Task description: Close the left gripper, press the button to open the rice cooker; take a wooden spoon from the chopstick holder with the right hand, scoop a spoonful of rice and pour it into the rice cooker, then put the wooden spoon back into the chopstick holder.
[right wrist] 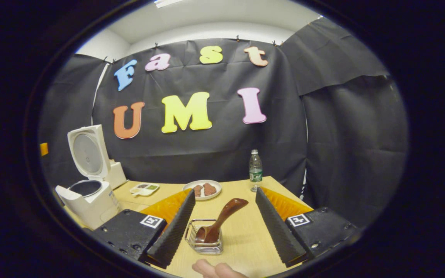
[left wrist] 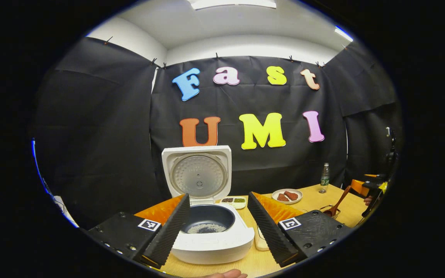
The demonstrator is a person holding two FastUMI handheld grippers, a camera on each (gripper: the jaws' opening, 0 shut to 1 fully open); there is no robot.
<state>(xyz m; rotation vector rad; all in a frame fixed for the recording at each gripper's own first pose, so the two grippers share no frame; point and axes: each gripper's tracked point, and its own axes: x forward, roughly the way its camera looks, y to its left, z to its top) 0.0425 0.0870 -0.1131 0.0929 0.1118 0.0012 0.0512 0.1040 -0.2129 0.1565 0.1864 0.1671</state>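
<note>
We are seeing the rice cooker sitting with its lid swung upright and a thin layer of rice lying in the dark inner pot, so we are judging the opening and pouring steps as done. The wooden spoon is resting in the wire chopstick holder, bowl down, with its handle leaning up and away toward the far right.

The relation that matters now is between the right gripper and that spoon. The holder is sitting on the table between the right gripper's two spread fingers, near their tips, and neither finger is touching the spoon or the basket. The spoon's long axis is tilting away from us and slightly right, running roughly along the gripper's own forward line. If the spoon is truly settled, we are expecting the next move to be a plain retreat straight back, keeping the fingers wide so they are not catching the handle.

The left gripper is hovering low in front of the cooker, fingers spread wide apart and holding nothing, the cooker's body sitting between them. From there the spoon is lying well off to the right, so the right hand is the nearer one.

Farther back we are noting a plate of brown pieces, a small divided tray and a water bottle, all well apart from the holder.
</note>
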